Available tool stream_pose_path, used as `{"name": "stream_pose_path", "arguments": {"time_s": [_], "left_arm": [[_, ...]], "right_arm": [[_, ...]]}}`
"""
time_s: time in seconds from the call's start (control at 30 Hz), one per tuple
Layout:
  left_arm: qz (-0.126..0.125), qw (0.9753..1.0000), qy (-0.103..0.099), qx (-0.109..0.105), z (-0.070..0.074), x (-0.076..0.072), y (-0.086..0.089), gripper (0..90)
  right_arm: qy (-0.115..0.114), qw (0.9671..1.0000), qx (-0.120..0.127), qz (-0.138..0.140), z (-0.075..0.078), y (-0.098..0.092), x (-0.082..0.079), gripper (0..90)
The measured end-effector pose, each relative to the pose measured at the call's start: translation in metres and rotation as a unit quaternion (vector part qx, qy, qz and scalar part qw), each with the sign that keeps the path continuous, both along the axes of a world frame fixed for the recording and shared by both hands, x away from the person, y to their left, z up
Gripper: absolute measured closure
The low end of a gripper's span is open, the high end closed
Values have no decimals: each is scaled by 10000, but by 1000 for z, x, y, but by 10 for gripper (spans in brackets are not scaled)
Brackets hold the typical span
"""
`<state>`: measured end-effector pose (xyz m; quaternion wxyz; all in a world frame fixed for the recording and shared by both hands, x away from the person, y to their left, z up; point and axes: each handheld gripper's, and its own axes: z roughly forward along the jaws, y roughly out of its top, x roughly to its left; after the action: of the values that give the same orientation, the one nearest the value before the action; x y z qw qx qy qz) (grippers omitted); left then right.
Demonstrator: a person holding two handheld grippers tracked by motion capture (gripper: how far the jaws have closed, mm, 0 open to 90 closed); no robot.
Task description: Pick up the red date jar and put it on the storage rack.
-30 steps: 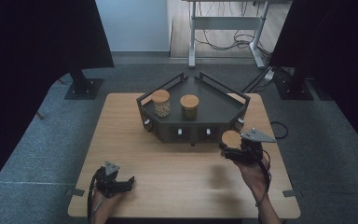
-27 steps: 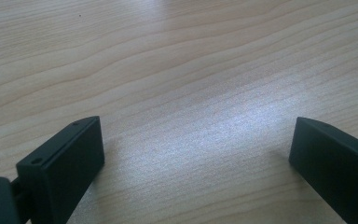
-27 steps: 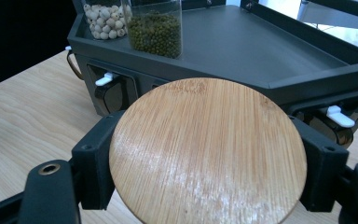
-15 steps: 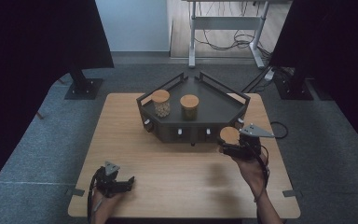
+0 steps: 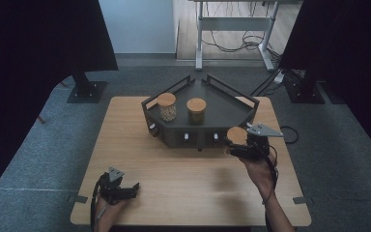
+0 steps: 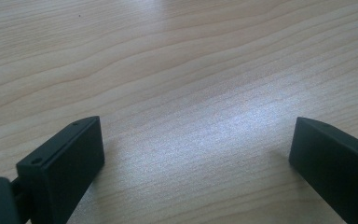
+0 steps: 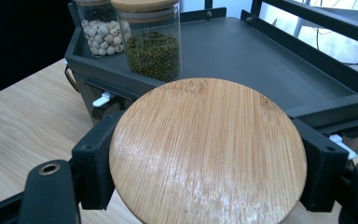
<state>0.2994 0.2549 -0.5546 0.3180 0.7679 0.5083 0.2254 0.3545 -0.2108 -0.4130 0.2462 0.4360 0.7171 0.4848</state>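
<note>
Right gripper view: right tool (image 7: 207,154), forearm extended toward the tray (image 7: 270,56), clamps a jar (image 7: 208,151) upright, lid facing up.

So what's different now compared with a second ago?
The right gripper, shut on a bamboo-lidded jar, has carried it slightly left, closer to the dark tray. The left gripper stayed open near the table edge; the two jars on the tray haven't moved.

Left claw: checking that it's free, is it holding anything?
No, the left claw stands open over bare wooden table, nothing between its jaws.
</note>
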Motion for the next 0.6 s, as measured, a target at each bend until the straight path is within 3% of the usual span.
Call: {"name": "stream_pose_path", "arguments": {"time_s": [0.6], "left_arm": [[-4,10000,8,3,0,0,0,28]], "right_arm": [[-26,9999,-75,-75,14,0,16,228]]}}
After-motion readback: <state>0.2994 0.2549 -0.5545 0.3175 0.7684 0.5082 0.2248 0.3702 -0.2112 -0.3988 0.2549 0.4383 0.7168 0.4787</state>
